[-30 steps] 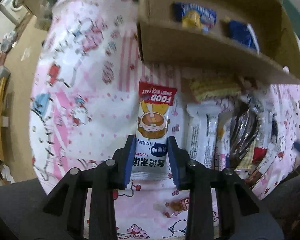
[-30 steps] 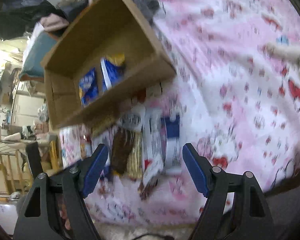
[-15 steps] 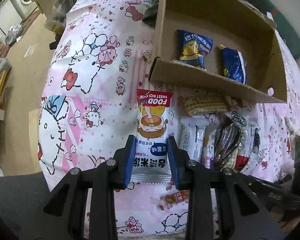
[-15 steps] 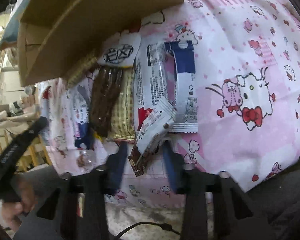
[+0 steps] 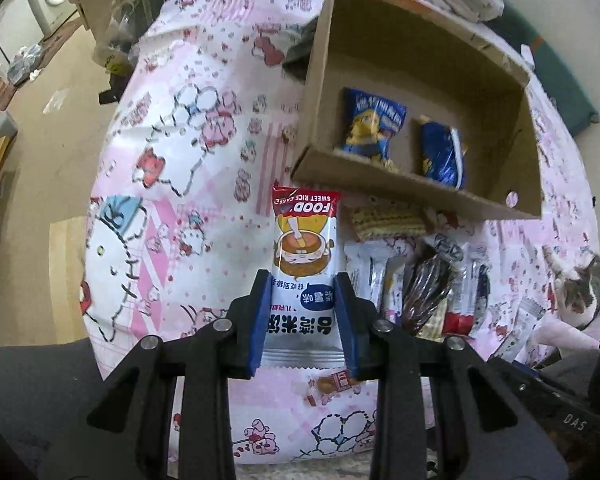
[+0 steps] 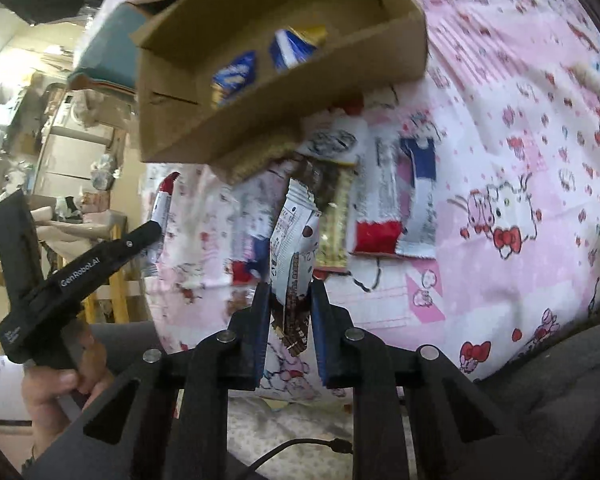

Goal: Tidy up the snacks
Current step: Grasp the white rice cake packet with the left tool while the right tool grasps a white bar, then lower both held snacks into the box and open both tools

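Your right gripper (image 6: 287,312) has just closed on a brown-and-white bar (image 6: 296,260) and lifted it off the row (image 6: 380,216); the left gripper (image 5: 303,320) still pinches a rice cake (image 5: 304,248), now higher. Both are held by their tails, presumably for dropping into the box (image 5: 420,196). Legible: "FOOD", "SWEET RICE CAKE", "GenRobot.AI".

The left gripper (image 5: 303,312), black-armed with blue pads, is pointing steeply downward, its jaws clamping the lower half of a tall white rice-cake packet with a red top (image 5: 304,256). The right gripper (image 6: 289,312), of the same make, is pinching a narrow white-and-brown snack wrapper (image 6: 294,264) between nearly closed jaws. In the right wrist view, at eight o'clock, a bare hand (image 6: 60,384) is gripping the left gripper's black handle.
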